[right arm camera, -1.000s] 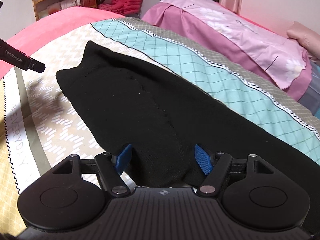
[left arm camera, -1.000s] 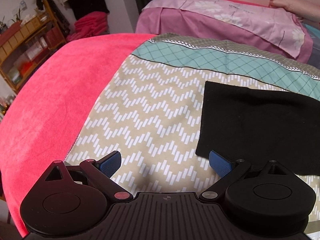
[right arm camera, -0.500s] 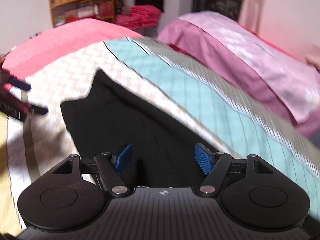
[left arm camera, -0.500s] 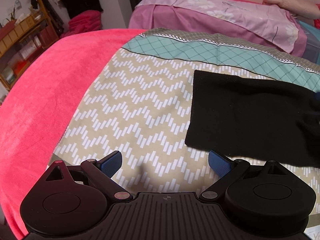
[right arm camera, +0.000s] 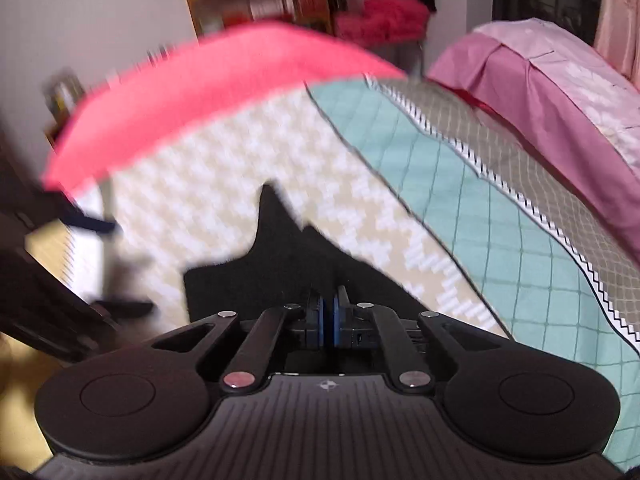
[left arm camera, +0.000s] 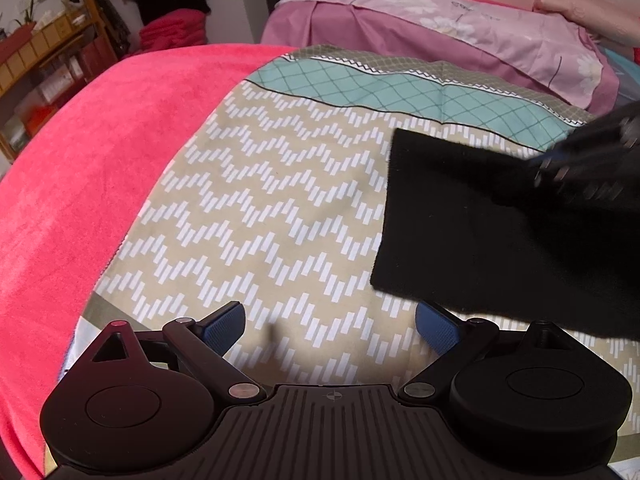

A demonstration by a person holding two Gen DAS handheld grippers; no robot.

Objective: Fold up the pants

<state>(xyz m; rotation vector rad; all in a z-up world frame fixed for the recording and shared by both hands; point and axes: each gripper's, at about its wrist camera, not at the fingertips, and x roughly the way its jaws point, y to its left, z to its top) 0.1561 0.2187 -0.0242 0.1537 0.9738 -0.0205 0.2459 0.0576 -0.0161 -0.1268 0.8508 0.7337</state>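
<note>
Red blanket [left arm camera: 100, 168] left, pink bed [left arm camera: 460, 40] behind; nothing blocks you. Black pants [left arm camera: 500, 240] flat on patterned sheet [left arm camera: 280, 200], right of your released left tool [left arm camera: 328, 324]. Right tool [right arm camera: 329, 320] just closed, clenched on pants fabric.

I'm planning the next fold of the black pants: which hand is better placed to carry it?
Right. The right tongs are shut, apparently pinching the black pants, having just closed. The left tongs hang open over the patterned bedspread, beside the pants' edge and holding nothing.
</note>
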